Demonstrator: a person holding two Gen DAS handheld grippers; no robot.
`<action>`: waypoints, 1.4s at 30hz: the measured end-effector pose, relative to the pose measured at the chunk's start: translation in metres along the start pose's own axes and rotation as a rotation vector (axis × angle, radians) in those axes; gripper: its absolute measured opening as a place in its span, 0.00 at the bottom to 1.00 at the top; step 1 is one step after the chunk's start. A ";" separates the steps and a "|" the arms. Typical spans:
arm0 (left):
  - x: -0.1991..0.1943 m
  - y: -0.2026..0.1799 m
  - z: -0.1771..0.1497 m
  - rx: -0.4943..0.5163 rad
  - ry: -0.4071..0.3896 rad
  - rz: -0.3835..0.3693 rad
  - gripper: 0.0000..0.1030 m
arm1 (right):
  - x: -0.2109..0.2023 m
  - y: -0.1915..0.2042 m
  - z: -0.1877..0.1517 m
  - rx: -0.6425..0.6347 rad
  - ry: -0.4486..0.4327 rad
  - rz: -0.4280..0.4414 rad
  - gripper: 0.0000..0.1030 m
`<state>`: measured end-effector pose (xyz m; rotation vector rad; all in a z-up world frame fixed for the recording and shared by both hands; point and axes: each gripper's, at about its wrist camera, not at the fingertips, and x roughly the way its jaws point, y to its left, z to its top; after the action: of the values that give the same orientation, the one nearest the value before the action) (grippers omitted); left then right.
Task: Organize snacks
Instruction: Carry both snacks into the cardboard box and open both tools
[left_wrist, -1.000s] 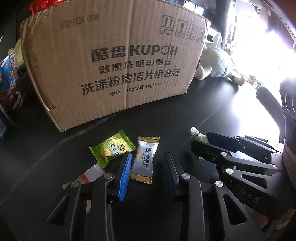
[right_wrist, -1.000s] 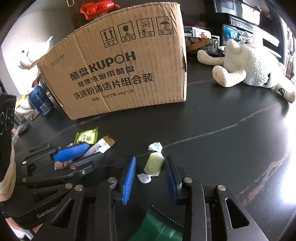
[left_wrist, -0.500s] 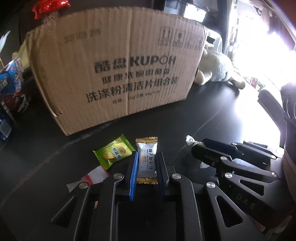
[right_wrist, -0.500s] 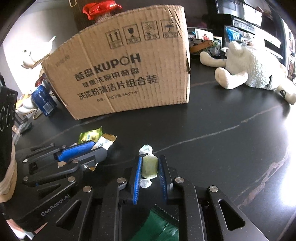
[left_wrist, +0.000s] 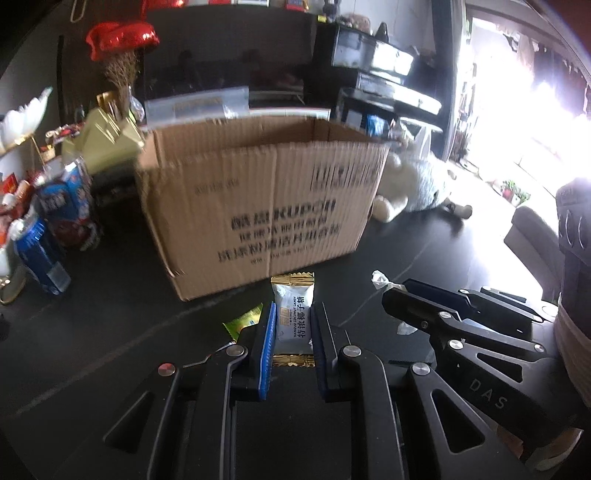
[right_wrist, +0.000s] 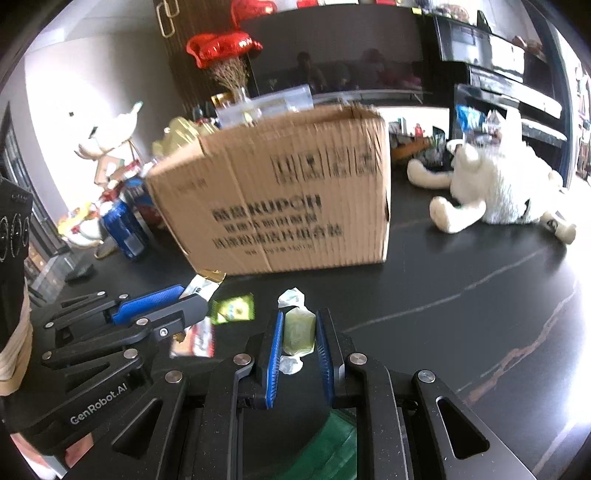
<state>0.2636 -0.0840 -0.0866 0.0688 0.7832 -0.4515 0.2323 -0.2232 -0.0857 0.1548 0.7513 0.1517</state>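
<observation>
My left gripper (left_wrist: 292, 314) is shut on a white and gold candy packet (left_wrist: 293, 317) and holds it above the black table, in front of the open cardboard box (left_wrist: 258, 199). My right gripper (right_wrist: 298, 325) is shut on a pale green twist-wrapped candy (right_wrist: 298, 330), also lifted. The right gripper shows in the left wrist view (left_wrist: 402, 295), the left one in the right wrist view (right_wrist: 177, 299). A green candy packet (right_wrist: 236, 309) and a red and white packet (right_wrist: 195, 338) lie on the table below the left gripper.
The box (right_wrist: 280, 199) stands mid-table. Blue cans and snack packs (left_wrist: 48, 221) crowd the left side. A white plush toy (right_wrist: 491, 188) lies right of the box. The black table (right_wrist: 461, 295) stretches bare to the right.
Both grippers closed on their candies and then rose with them off the table. The box's open top now shows, and the view is blurred by motion.
</observation>
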 end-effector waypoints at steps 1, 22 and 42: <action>-0.007 0.000 0.001 0.002 -0.012 0.005 0.19 | -0.005 0.000 0.001 -0.001 -0.010 0.004 0.19; -0.093 -0.001 0.054 0.053 -0.226 0.067 0.19 | -0.062 0.029 0.061 -0.058 -0.175 0.076 0.19; -0.088 0.023 0.110 0.035 -0.256 0.106 0.19 | -0.053 0.043 0.130 -0.160 -0.229 0.056 0.19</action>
<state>0.2919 -0.0555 0.0502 0.0833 0.5175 -0.3646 0.2801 -0.2028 0.0514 0.0398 0.5049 0.2419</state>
